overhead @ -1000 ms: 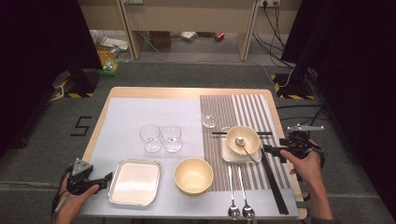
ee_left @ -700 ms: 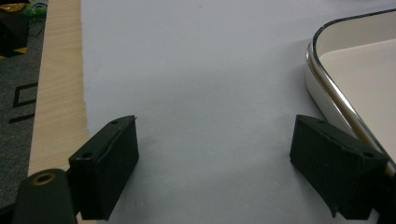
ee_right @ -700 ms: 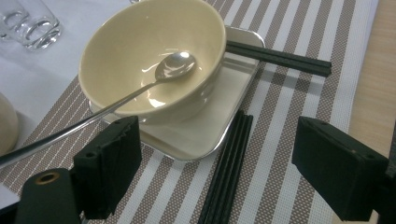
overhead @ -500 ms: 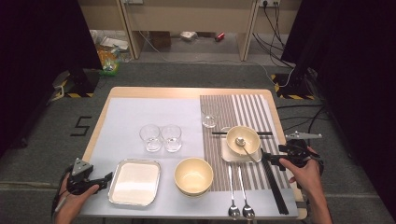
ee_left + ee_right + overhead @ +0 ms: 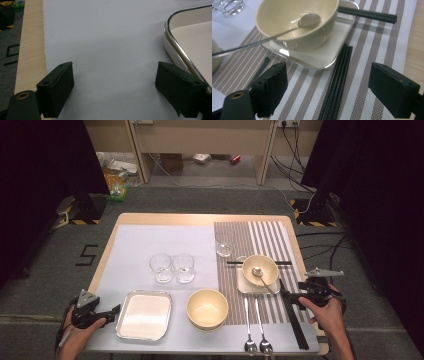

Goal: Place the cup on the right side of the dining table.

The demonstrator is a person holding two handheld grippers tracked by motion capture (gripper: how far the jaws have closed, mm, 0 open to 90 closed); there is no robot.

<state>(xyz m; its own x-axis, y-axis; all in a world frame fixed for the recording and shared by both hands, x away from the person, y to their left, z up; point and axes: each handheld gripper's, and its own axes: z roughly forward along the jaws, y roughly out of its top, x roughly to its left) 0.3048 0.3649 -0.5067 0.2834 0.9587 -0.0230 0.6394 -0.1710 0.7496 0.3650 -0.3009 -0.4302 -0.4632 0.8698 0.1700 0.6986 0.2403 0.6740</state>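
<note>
A: Right gripper (image 5: 328,96) with jaws wide apart, nothing between them, straddling the black chopsticks (image 5: 337,82) on the striped mat (image 5: 372,45).

B: Just beyond, a cream bowl (image 5: 297,22) with a spoon (image 5: 274,35) in it, sitting on a small square plate (image 5: 332,52).

A: And the left gripper (image 5: 115,93)?

B: Jaws spread too, empty, over the pale sheet (image 5: 105,42), its right jaw beside the white tray (image 5: 180,52) rim.
</note>
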